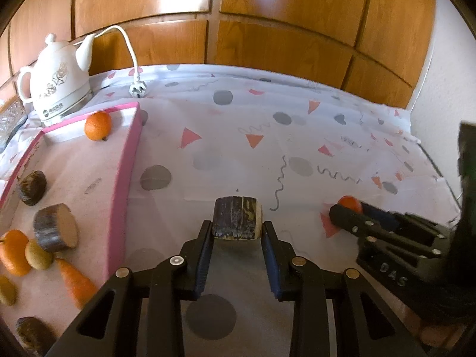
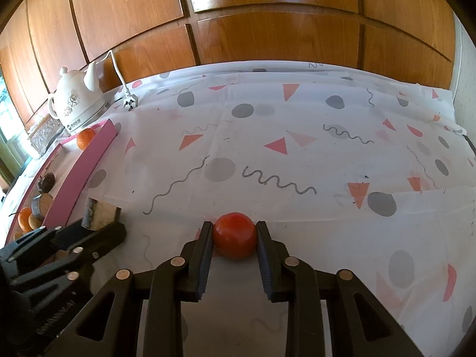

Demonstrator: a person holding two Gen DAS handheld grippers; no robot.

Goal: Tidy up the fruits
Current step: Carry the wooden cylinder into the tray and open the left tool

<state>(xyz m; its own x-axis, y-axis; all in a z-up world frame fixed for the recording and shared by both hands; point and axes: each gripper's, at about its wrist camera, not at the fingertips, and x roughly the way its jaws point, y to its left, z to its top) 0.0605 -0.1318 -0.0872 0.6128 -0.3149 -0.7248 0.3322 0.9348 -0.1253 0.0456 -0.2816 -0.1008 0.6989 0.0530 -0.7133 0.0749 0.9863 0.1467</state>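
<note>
My left gripper (image 1: pixel 237 226) is shut on a short dark sugarcane piece (image 1: pixel 237 218), held just above the patterned tablecloth (image 1: pixel 238 136). A red tomato (image 2: pixel 235 235) sits between the fingers of my right gripper (image 2: pixel 235 229), which is shut on it low over the cloth. In the left wrist view the right gripper (image 1: pixel 339 212) shows at the right with the tomato (image 1: pixel 351 203) at its tip. From the right wrist camera, the left gripper (image 2: pixel 110 226) appears at the left with the sugarcane piece (image 2: pixel 99 212). A pink-rimmed tray (image 1: pixel 125 178) at the left holds fruit.
In the tray lie a tangerine (image 1: pixel 97 125), another sugarcane piece (image 1: pixel 56 227), a carrot (image 1: pixel 76 282), an orange (image 1: pixel 13 251), a kiwi (image 1: pixel 38 254) and dark lumps (image 1: pixel 32 187). A white kettle (image 1: pixel 56 83) and its plug (image 1: pixel 137 89) stand behind. Wooden panelling (image 1: pixel 238 15) backs the table.
</note>
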